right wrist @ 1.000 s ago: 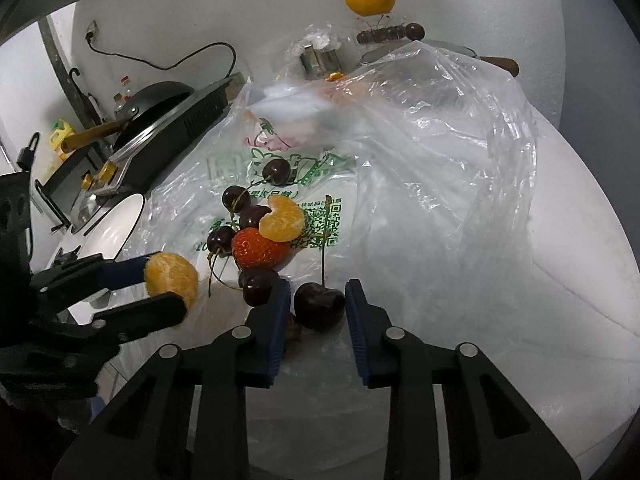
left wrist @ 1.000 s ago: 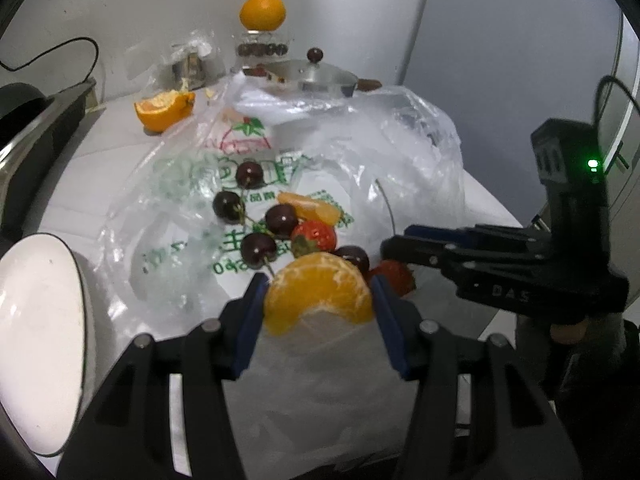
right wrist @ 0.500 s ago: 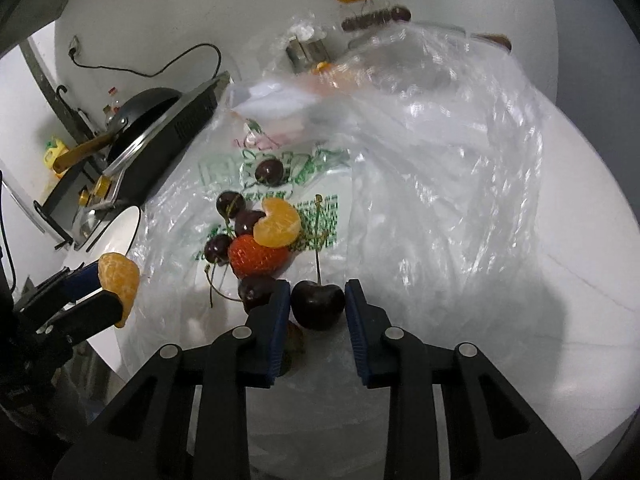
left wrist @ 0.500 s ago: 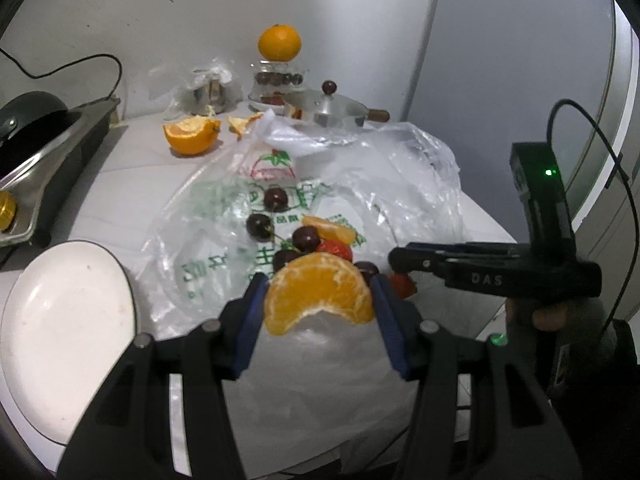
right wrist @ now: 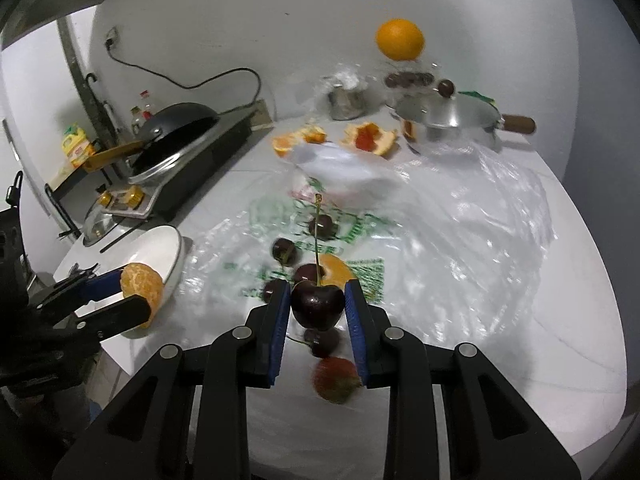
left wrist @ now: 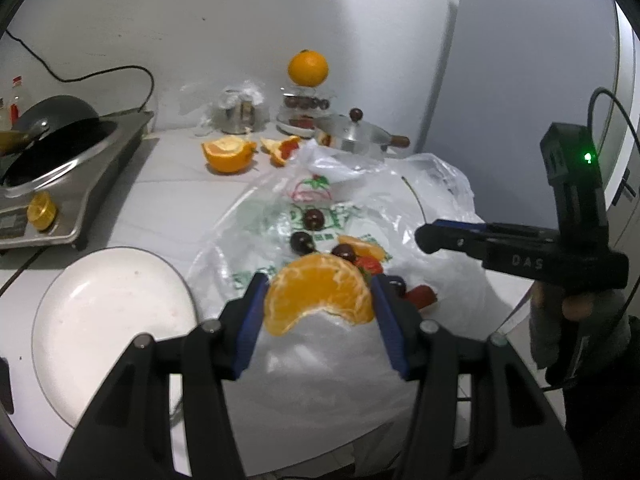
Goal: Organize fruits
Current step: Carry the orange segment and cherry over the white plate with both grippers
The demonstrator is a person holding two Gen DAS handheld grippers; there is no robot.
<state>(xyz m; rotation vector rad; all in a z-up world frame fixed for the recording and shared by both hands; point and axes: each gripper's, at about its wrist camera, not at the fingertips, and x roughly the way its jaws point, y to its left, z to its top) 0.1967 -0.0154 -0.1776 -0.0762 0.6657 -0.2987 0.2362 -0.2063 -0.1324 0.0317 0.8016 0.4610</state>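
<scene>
A: From the left wrist camera, what sits in the left gripper (left wrist: pixel 318 300)?

B: A peeled orange wedge (left wrist: pixel 318 294), pinched between the blue pads, cut edge down, lifted clear of the plastic bag (left wrist: pixel 400 208). Just beyond the tips lie dark cherries (left wrist: pixel 313 219), a second orange piece (left wrist: pixel 362 245) and a strawberry (left wrist: pixel 370 266) on the bag. To the left of the tongs is a white plate (left wrist: pixel 108 320). To the right, the right gripper (left wrist: pixel 430 236) reaches in sideways; from here I cannot tell what it carries.

A: And the right wrist camera?

B: The right gripper (right wrist: pixel 318 308) is clenched on a dark cherry (right wrist: pixel 317 306), stem pointing straight up. Beneath the tips, on the bag (right wrist: pixel 460 240), sit another cherry (right wrist: pixel 322 342) and a blurred strawberry (right wrist: pixel 336 378); more cherries and the orange piece (right wrist: pixel 336 268) lie ahead. Far left, the left gripper (right wrist: pixel 138 298) grips its wedge (right wrist: pixel 142 292) right at the plate's (right wrist: pixel 160 248) near rim.

A: Farther back?

B: A whole orange (right wrist: pixel 399 45) perched on a stand, and a lidded pot (right wrist: pixel 452 120) beside it.
</scene>
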